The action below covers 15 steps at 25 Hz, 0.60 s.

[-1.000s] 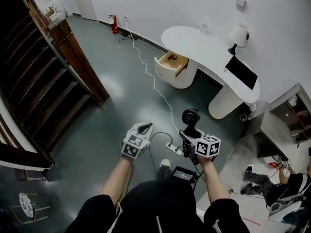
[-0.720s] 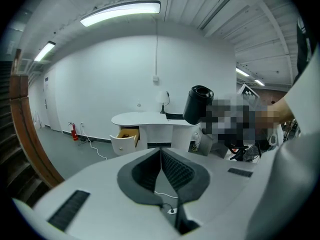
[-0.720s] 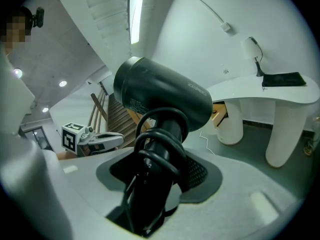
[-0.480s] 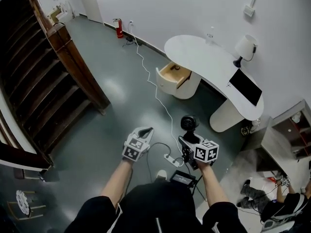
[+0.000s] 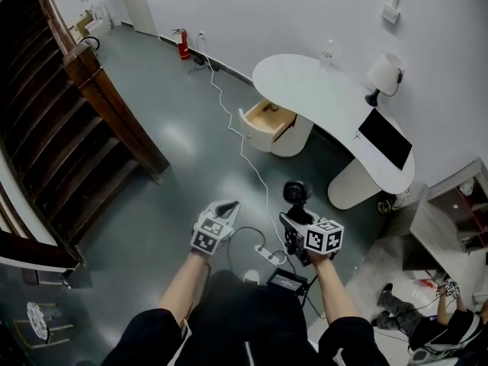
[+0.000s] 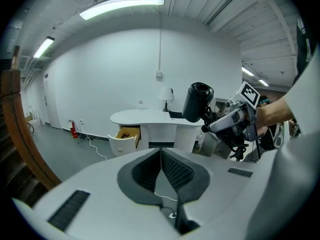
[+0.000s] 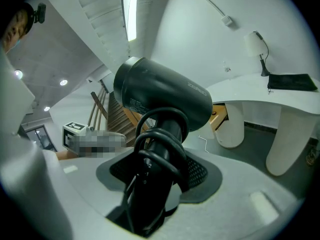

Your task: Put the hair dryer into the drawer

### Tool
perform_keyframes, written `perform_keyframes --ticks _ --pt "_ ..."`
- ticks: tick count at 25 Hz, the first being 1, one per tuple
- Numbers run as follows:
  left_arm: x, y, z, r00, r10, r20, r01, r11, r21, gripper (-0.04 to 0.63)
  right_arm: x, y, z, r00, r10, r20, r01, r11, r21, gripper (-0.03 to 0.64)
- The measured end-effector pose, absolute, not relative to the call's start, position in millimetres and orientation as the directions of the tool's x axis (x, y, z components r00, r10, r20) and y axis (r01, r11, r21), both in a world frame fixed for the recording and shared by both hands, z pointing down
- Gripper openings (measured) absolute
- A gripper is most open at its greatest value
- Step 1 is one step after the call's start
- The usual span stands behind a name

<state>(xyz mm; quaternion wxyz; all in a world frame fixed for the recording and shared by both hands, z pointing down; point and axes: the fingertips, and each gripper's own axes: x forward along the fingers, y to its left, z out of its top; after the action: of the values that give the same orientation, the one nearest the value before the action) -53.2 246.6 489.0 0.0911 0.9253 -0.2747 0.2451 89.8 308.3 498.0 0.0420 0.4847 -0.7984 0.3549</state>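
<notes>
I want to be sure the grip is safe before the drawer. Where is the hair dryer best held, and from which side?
Hold the hair dryer by its handle, from below, as the right gripper does now. The handle is slim and straight, with the cord looped round it; the barrel is wide and round, so jaws would probably slip there.

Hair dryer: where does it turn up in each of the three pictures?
Head view: hair dryer at lower centre, held in the right gripper.
Left gripper view: hair dryer at upper right.
Right gripper view: hair dryer in the centre, large.
Shared landmark: the white desk.
</notes>
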Motion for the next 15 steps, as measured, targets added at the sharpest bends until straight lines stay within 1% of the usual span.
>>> perform_keyframes --ticks 8,15 --pt "-52.1 233.3 495.9 0.726 -0.459 0.511 -0.560 -0.827 0.052 0.015 91.1 295.5 499.2 -0.533 -0.738 0.413 -0.802 0.284 -0.526 0.235" --pt "-45.4 197.6 500.5 0.743 -0.433 0.510 -0.530 -0.846 0.054 0.015 90.2 263.6 497.4 -0.507 -0.745 0.434 -0.830 0.285 -0.480 0.234"
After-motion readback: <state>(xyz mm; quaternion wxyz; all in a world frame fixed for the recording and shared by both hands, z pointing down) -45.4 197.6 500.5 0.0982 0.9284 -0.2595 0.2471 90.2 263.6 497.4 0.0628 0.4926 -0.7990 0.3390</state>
